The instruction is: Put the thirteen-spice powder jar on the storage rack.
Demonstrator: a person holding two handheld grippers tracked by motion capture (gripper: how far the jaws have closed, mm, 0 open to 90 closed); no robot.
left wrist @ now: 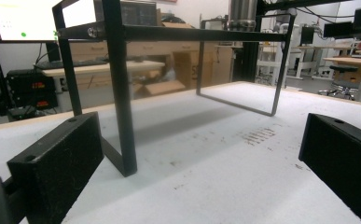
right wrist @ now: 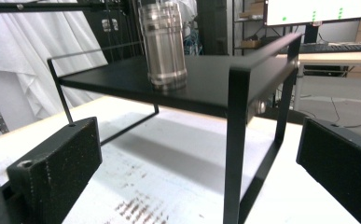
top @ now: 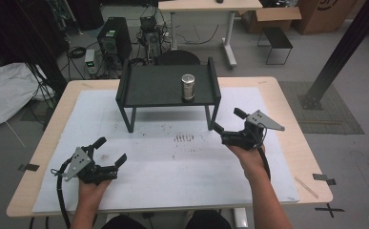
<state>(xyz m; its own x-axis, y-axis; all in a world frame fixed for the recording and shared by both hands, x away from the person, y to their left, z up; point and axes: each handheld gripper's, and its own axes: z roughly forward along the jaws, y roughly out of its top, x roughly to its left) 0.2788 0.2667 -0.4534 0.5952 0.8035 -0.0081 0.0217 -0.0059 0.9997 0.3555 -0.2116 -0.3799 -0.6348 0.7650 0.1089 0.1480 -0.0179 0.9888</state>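
Both grippers — left (top: 109, 151), right (top: 227, 120) — jaws apart; steel canister (top: 188, 87) on shelf (top: 148, 88) likely rigid, slick — grip mid-body.

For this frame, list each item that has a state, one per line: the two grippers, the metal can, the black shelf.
Left gripper: jaws open, holding nothing, over the white mat.
Right gripper: jaws open, holding nothing, beside the shelf's right front leg.
Metal can: upright on the shelf top, toward its right side, untouched.
Black shelf: standing on its legs on the white mat, nothing beneath it.
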